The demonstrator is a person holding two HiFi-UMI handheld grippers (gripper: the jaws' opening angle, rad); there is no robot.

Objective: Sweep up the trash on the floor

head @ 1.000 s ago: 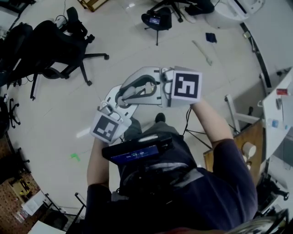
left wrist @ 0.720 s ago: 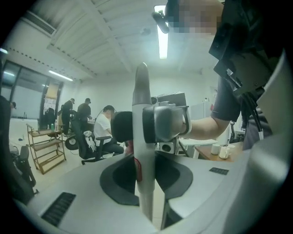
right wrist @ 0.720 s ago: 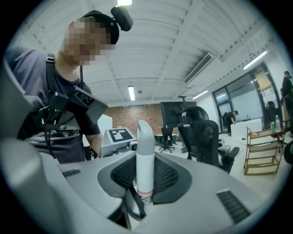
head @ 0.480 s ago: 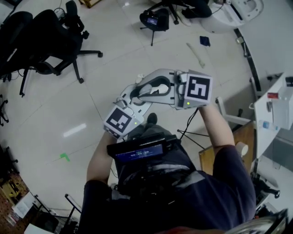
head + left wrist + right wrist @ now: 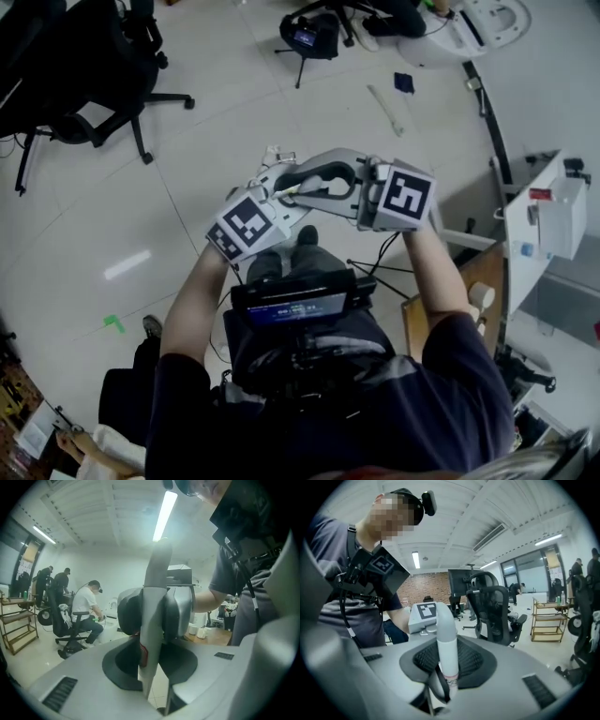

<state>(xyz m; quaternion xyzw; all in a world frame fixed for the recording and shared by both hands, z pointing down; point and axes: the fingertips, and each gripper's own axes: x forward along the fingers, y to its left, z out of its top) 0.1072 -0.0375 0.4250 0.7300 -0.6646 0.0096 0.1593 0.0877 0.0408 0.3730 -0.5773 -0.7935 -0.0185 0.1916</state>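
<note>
While the left gripper [image 5: 151, 667] clenches its jaws on a flat pale handle [image 5: 157, 592], the right gripper [image 5: 446, 667] grasps a round white handle [image 5: 446, 639]. Trash lies on the floor [image 5: 187, 178] well beyond both: a pale strip [image 5: 385, 110] and a dark scrap [image 5: 403, 82].

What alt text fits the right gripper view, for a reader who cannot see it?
The right hand-held gripper grips an upright white handle with a black cord loop. Behind it are the person's dark-shirted torso, the left hand-held gripper's marker cube and a black office chair.
</note>
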